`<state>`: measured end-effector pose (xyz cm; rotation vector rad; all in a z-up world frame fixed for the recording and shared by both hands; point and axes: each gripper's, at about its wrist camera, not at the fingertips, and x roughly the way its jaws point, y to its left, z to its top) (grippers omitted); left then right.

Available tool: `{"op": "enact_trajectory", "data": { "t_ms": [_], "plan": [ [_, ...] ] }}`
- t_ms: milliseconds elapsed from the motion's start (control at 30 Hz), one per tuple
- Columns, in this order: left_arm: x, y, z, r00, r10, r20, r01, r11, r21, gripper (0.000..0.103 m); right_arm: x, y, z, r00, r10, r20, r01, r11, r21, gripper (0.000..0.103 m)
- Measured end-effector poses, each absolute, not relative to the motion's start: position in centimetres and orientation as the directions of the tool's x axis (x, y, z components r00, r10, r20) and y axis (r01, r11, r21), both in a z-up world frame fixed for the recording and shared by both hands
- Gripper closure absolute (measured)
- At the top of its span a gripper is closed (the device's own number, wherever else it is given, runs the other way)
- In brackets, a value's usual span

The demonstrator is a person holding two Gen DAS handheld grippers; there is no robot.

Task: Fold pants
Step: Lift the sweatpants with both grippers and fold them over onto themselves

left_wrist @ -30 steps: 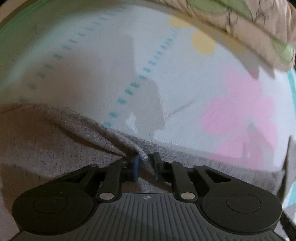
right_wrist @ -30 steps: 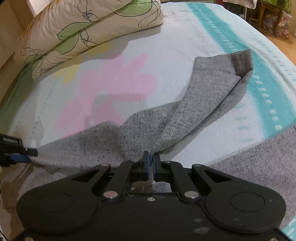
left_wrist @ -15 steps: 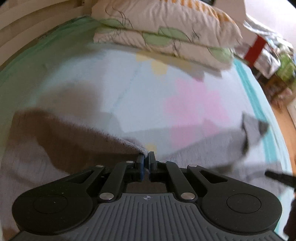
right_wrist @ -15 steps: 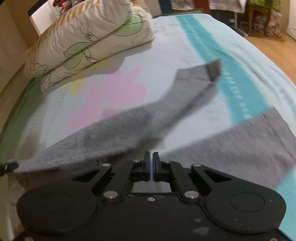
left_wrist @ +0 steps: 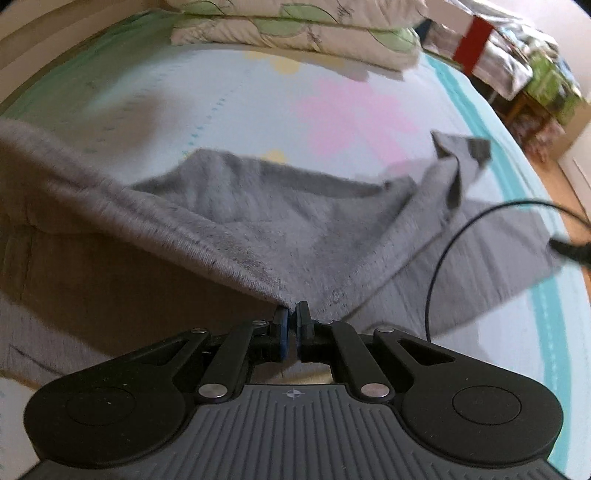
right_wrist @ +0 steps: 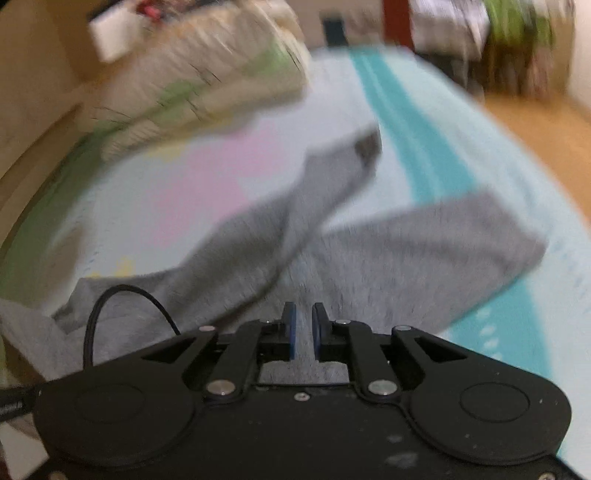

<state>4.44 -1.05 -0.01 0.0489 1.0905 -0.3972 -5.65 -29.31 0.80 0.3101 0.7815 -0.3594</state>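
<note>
The left gripper (left_wrist: 291, 326) was clamped on a raised fold of the grey knitted pants (left_wrist: 280, 221), which sprawled across the pale floral bed sheet (left_wrist: 229, 85) mid-frame. The right gripper (right_wrist: 303, 334) stood slightly parted, gripping nothing, above the pants (right_wrist: 406, 243). Leaf-patterned pillows (left_wrist: 295, 26) lay at the top.

I see a bed with a pale blue sheet (left_wrist: 155, 110) printed with pink flowers and teal stripes. Two stacked leaf-patterned pillows (left_wrist: 295, 33) sit at its head. Beyond it lie wooden flooring (right_wrist: 535, 125) and blurred, cluttered furniture (left_wrist: 517, 62).
</note>
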Motion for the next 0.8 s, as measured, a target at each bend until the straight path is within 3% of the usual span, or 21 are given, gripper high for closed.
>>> {"op": "enact_trajectory", "data": {
  "t_ms": [67,100,167,233,467,567,800],
  "plan": [
    [4.0,-1.1,-0.1,0.387,-0.291,-0.875,0.351,0.924,-0.153,0.099,-8.6,-27.0,2.0,0.742,-0.243,-0.625,0.375,0.923,0.087,0.069],
    [3.7,-1.2,-0.3,0.388,-0.29,-0.875,0.355,0.923,-0.149,0.099,-10.0,-26.1,2.4,0.777,-0.26,-0.574,0.36,0.931,0.065,0.053],
    [3.6,-1.0,-0.6,0.384,-0.29,-0.876,0.361,0.921,-0.147,0.099,-12.5,-24.7,2.7,0.833,-0.281,-0.476,0.339,0.94,0.037,0.049],
    [3.9,-0.5,-1.2,0.386,-0.28,-0.879,0.359,0.923,-0.137,0.099,-13.2,-24.4,2.3,0.836,-0.314,-0.45,0.349,0.937,-0.004,0.04],
    [5.1,2.3,-4.4,0.385,-0.208,-0.899,0.235,0.964,-0.123,0.1,-6.8,-28.2,-0.9,0.763,-0.333,-0.554,0.372,0.927,-0.043,0.04],
    [5.8,3.3,-5.8,0.378,-0.191,-0.906,0.187,0.974,-0.127,0.1,-2.4,-30.6,-2.3,0.739,-0.321,-0.593,0.358,0.932,-0.059,0.05],
    [6.3,2.7,-6.6,0.414,-0.195,-0.889,0.223,0.969,-0.109,0.1,5.1,-34.3,-4.5,0.68,-0.328,-0.655,0.365,0.927,-0.086,0.05]
  ]
}}
